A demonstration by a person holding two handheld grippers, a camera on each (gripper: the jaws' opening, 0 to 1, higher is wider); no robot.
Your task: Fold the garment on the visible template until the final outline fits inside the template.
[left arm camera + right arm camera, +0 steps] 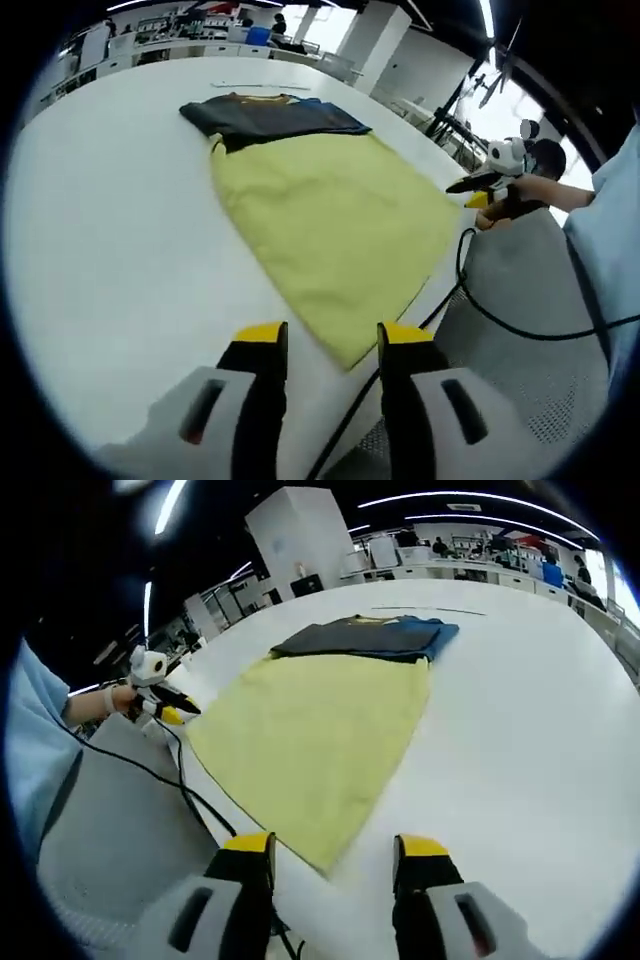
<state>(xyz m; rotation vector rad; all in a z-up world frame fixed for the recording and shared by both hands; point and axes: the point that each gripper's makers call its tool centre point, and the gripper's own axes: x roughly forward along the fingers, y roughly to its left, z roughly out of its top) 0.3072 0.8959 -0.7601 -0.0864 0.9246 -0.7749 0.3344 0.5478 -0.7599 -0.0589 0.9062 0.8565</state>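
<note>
— So, where is the garment (275,117) right now?

— Folded dark and flat on the white tabletop (110,260), toward its far edge. It lies across the far end of the yellow template (335,225), partly on it and partly on the bare surface past it. In your right gripper view you see the same thing: the garment (375,637) at the far end of the template (315,735), with a blue layer showing at one end of the fold.

— And the template itself?

— Spread flat, reaching from the garment back to the near edge of the tabletop (530,730), where one corner comes close to your tongs. A black cable (520,325) loops beside that near edge, over a grey mesh surface (540,390).

— What are my tongs doing?

— Your left tongs (333,337) stand apart with nothing between the yellow tips, hovering over the near edge just short of the template's corner. Your right tongs (333,847) are likewise spread and hold nothing, above the same near corner.

— Can I see one hand from the other?

— Yes. In the left gripper view your right tongs (478,190) show off the tabletop's side, held in your hand (525,195) with a pale blue sleeve (612,215) behind. In the right gripper view your left tongs (172,708) sit just beside the template's edge; how far their jaws are parted there I cannot tell.
</note>
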